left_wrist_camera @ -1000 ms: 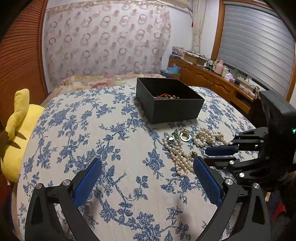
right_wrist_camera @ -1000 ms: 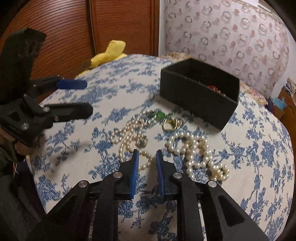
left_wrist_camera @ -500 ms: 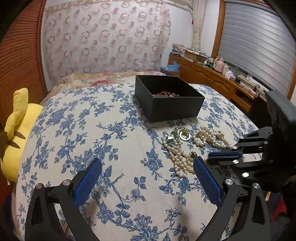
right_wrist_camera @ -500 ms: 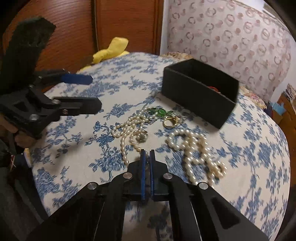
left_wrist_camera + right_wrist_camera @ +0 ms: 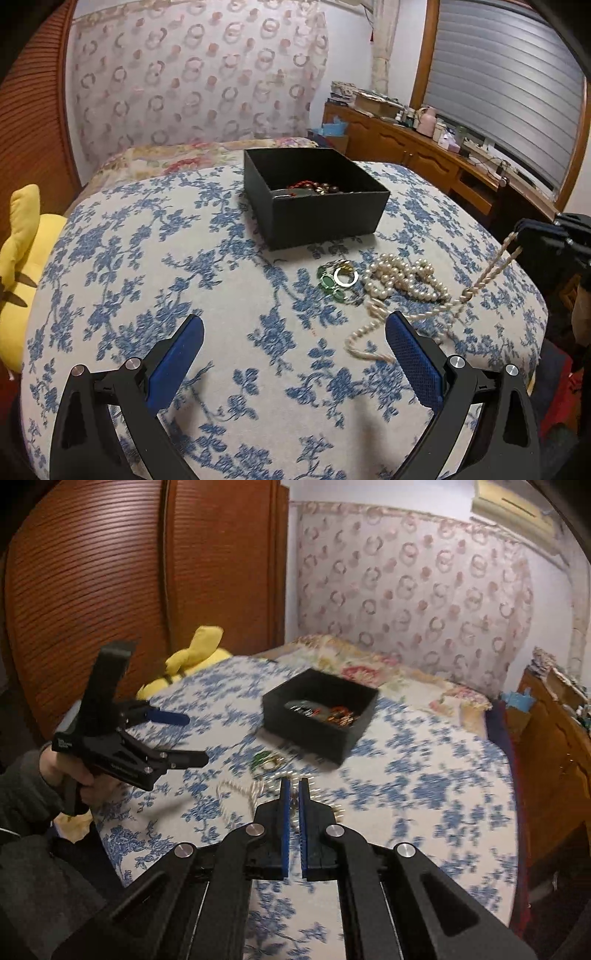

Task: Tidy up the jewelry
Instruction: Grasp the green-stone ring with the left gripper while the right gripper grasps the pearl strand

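At the far left edge of the bed (image 5: 122, 266), a yellow plush toy (image 5: 22, 266) lies against the blue-flowered cover, with a ribbed wooden wardrobe (image 5: 92, 590) behind it. The left gripper (image 5: 293, 354) hangs over the near edge of the bed with its blue pads spread wide and nothing between them; a hand (image 5: 85, 779) in a dark sleeve holds its grip. Toward the far middle of the bed stands an open black box (image 5: 317, 218) with red and brown beads and other pieces lying inside. On the cover just in front of the box's near wall lie a small green-stoned piece and a metal ring (image 5: 345, 277), touching or nearly so. Just right of them sits a heap of large round pearls (image 5: 402, 277). A thinner pearl strand (image 5: 484, 277) rises from the cover beside that heap, its lower end trailing on the fabric near the left gripper's right pad, its upper part stretched taut up to the right gripper (image 5: 294, 794), whose pads are pinched together on it. The heap and the ring lie between the lifted strand and the box. Along the right wall runs a wooden sideboard (image 5: 406, 144) crowded with small things, under a shuttered window (image 5: 509, 85).
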Tool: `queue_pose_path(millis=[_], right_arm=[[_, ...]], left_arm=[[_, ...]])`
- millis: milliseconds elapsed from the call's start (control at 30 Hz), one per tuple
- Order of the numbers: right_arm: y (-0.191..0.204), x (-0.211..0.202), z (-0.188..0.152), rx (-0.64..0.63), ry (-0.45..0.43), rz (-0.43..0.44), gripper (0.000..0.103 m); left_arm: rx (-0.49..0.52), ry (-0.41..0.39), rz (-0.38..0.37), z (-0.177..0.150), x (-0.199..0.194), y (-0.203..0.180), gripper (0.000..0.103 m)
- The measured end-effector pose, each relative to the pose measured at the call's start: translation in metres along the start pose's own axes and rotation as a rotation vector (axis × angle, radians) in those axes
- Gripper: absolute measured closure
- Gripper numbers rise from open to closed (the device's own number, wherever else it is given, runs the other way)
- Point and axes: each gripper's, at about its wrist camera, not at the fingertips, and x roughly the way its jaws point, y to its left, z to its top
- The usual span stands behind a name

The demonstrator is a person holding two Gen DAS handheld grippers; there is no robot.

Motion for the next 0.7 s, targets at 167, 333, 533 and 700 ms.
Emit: queue_pose_path(millis=[167,333,533,700], right_arm=[[-0.012,0.000,0.000,0.014,-0.007,-0.043,0.098],[-0.016,0.014,-0.003,0.035,0.001,-0.048,0.098],[-0.017,0.027,-0.005,0.048,0.012,-0.041,0.098],[-0.015,0.028,-0.004,0.047,0.010,-0.038,0.098]], left_arm=[[-0.015,0.030,-0.056,0.014,0.015,-0.007,0.030],[-0.041,0.081,-0.099,0.026,0.038,-0.012,0.051],[-0.026,0.136,-0.050,0.031,0.065,-0.018,0.070],[0.006,0.138,-0.031,0.027,0.067,-0.017,0.092]])
